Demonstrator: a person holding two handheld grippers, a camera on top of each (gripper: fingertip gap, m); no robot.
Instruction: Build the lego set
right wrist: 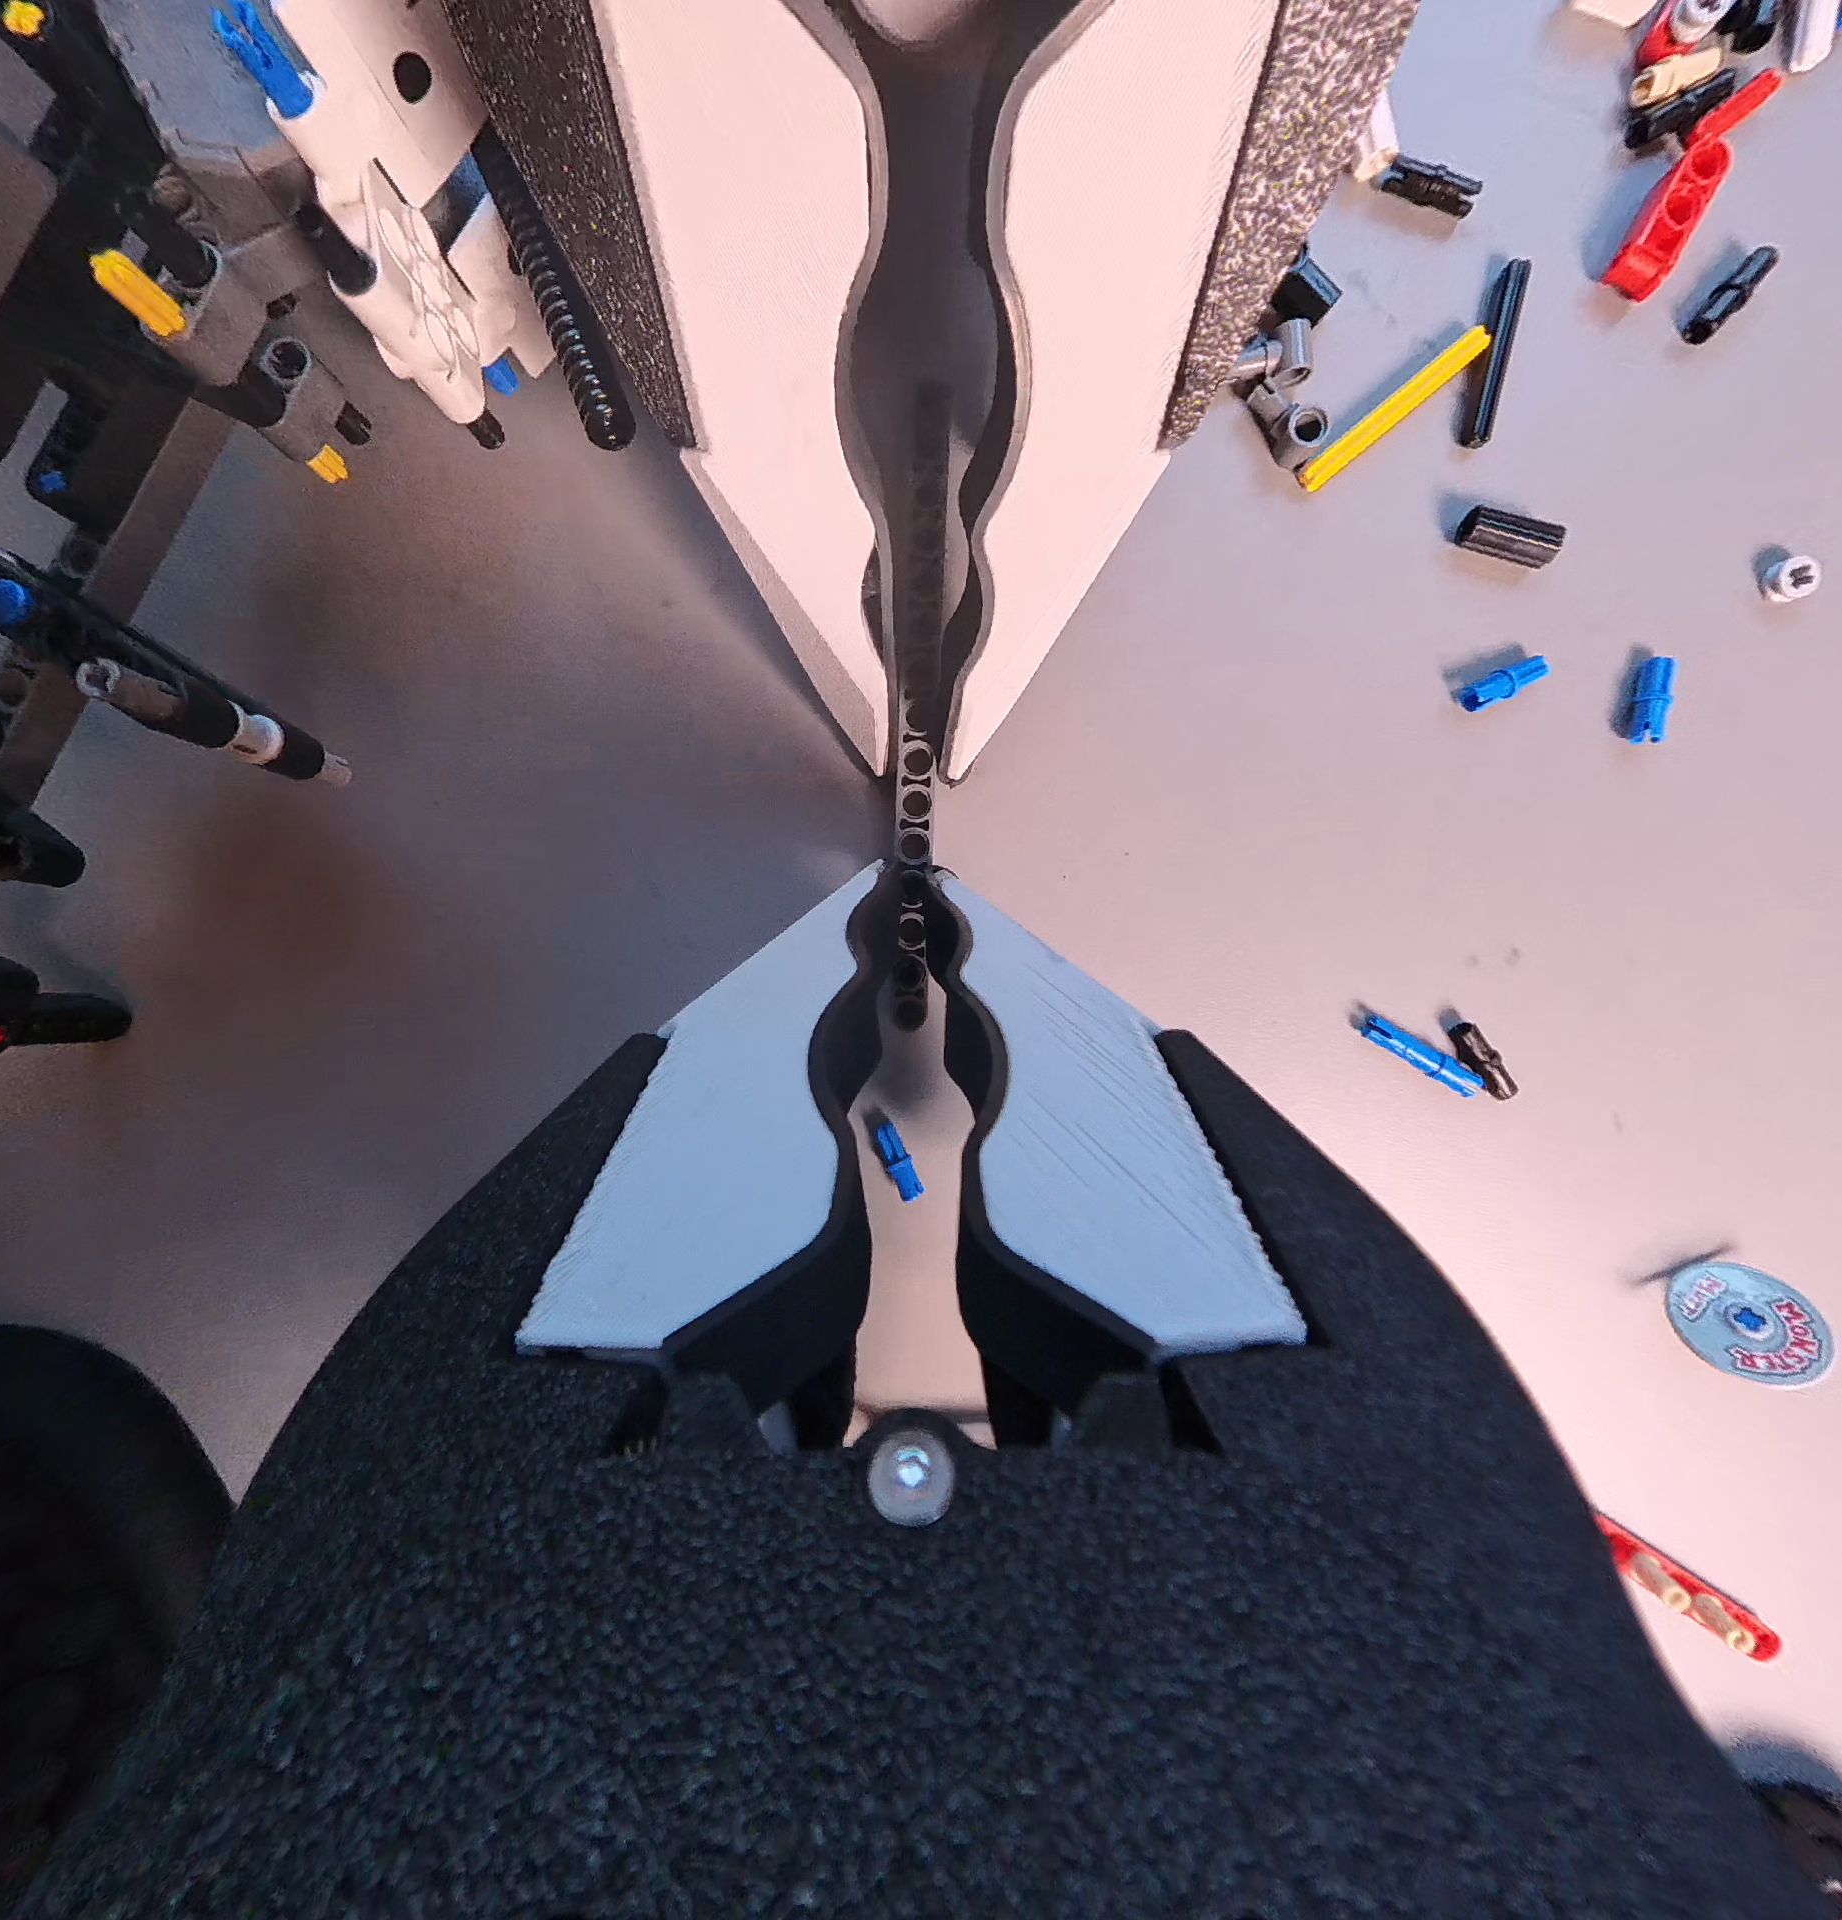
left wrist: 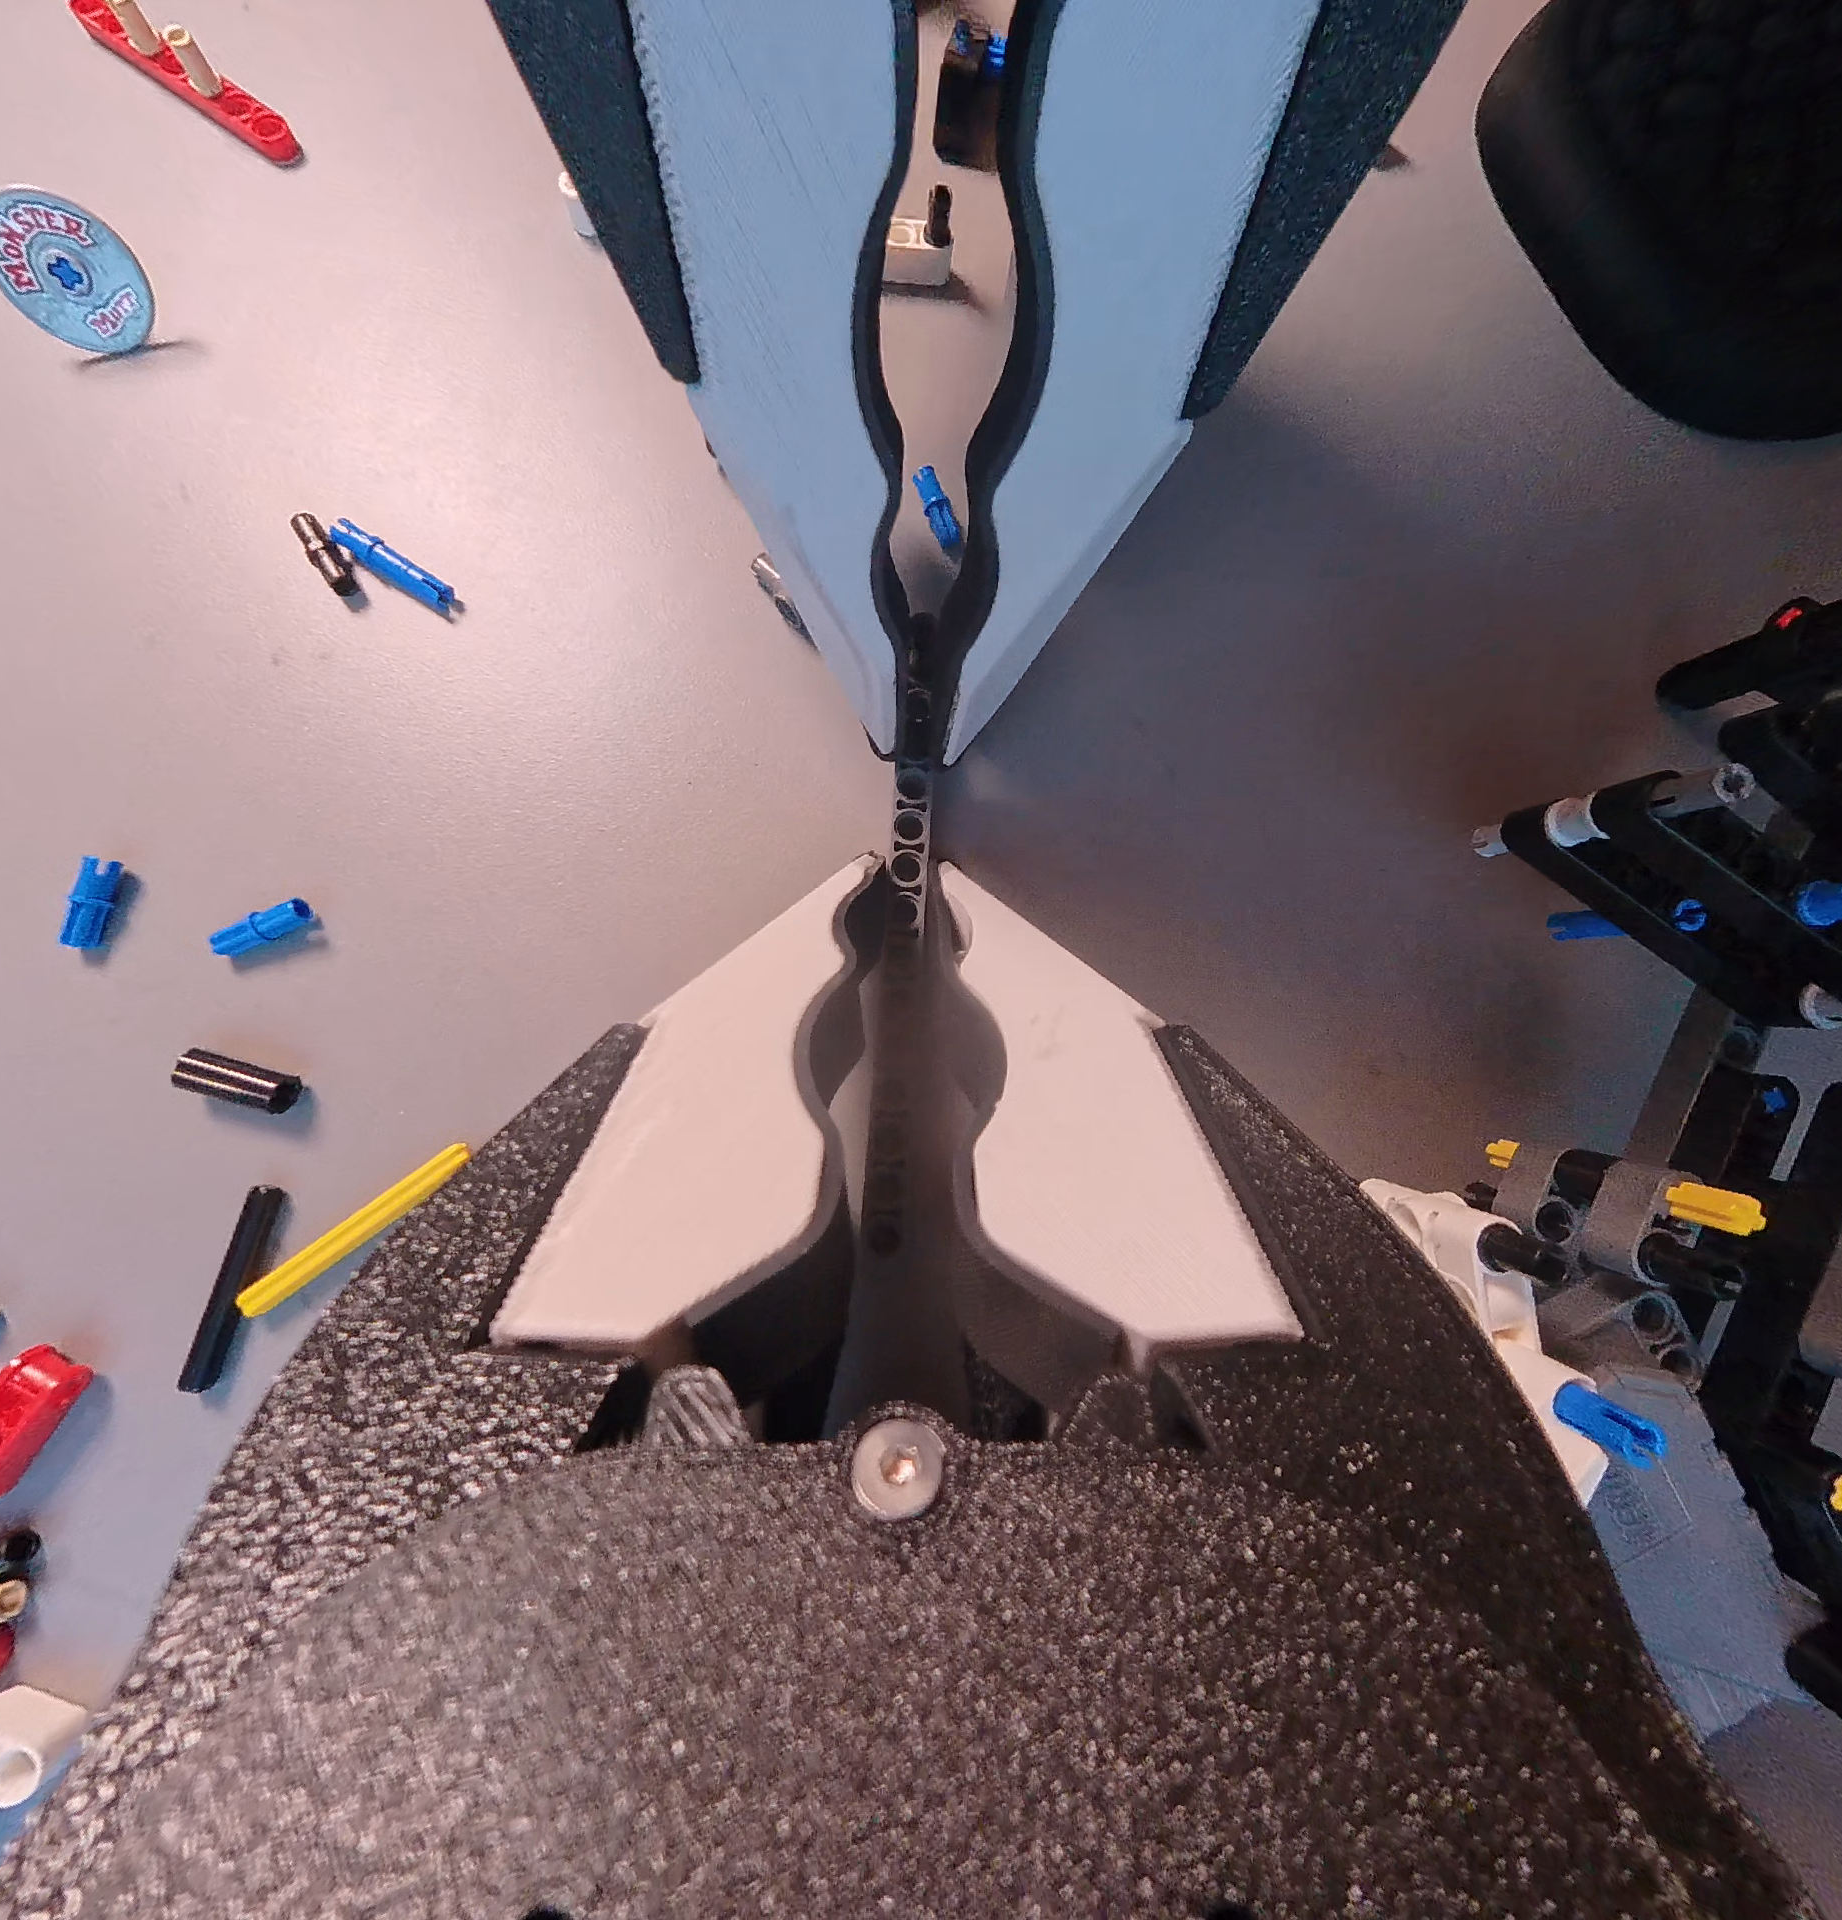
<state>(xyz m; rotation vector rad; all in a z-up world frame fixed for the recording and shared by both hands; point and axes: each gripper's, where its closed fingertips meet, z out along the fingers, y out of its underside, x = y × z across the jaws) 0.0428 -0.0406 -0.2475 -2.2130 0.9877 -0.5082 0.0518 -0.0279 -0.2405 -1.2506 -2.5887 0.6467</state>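
Black holed beam (left wrist: 912, 831) spans both clamped grippers.

Beam (left wrist: 912, 821) between left gripper (left wrist: 912, 868) and right gripper (right wrist: 915, 873), loose pins (left wrist: 94, 902) left, chassis (left wrist: 1727, 904) right

Both wrist views are evenly and fairly brightly lit, the desk (left wrist: 481, 727) taking a soft pinkish cast; small parts throw short soft shadows; strong fisheye bending curves the edges; the nearest gripper housing is soft and grainy, while the middle of each picture stays sharp.
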